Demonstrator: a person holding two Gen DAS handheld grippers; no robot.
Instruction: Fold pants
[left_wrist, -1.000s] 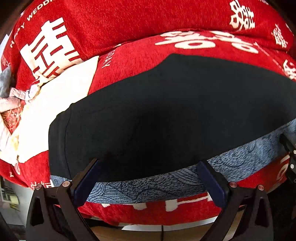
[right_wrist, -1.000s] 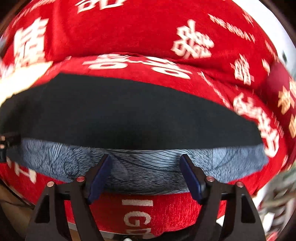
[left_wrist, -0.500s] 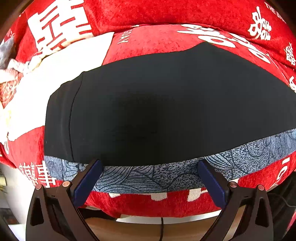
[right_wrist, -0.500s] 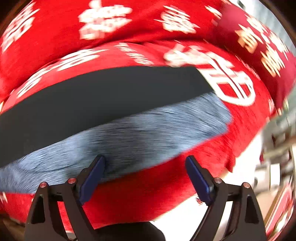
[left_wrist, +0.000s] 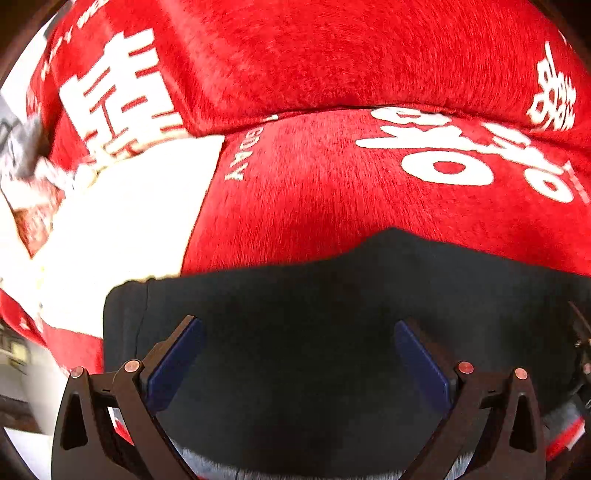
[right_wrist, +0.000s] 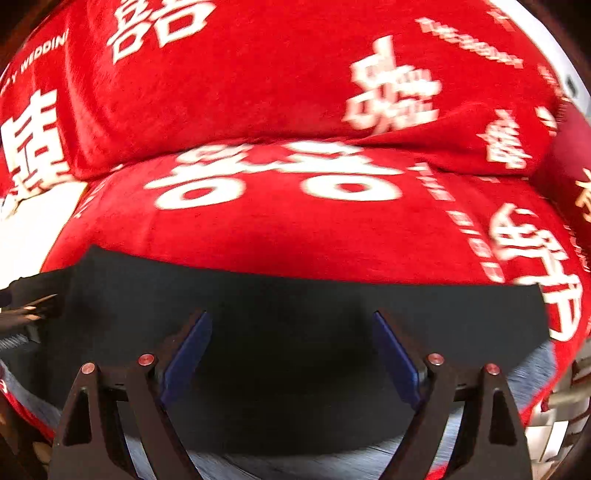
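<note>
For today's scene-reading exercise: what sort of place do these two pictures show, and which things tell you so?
Probably a home living room or bedroom. Black pants lie on a cushioned seat under a red plush cover printed with white wedding characters, with a white cloth beside it.

Home: red wedding-print sofa cover (left_wrist: 332, 192)

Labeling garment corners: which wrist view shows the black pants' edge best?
Right wrist: the black pants show a straight far edge and a clean right corner against the red cover. Left wrist shows the pants with a bumpy far edge and left end only; right side is cut off.
</note>
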